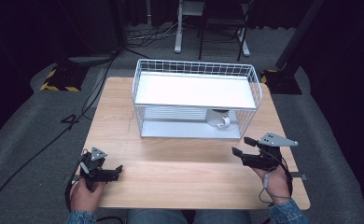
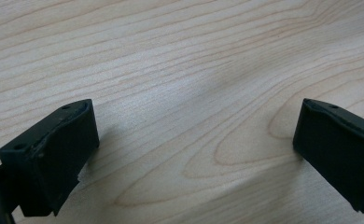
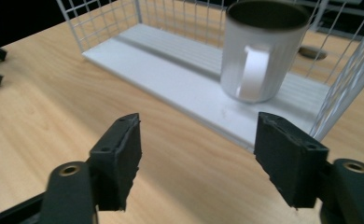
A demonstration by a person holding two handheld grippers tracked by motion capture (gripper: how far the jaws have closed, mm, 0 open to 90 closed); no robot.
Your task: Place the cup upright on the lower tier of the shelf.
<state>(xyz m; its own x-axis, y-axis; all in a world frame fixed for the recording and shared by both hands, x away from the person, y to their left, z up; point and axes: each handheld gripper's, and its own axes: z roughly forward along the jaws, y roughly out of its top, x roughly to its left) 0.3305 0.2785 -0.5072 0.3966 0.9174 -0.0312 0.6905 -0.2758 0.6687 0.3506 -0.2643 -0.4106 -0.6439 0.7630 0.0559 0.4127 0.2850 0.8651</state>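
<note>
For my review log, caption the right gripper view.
Open right tongs face a white mug standing on the wire rack's lower shelf.

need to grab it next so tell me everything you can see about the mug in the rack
The mug is pale grey-white with a matte, faintly ribbed wall, a dark inside and a white loop handle that faces the right tool. It stands upright on the lower shelf of the white wire rack, near its right end, under the upper shelf. Nothing but the shelf touches it; the right tool, open, points at it from short of the rack.
</note>
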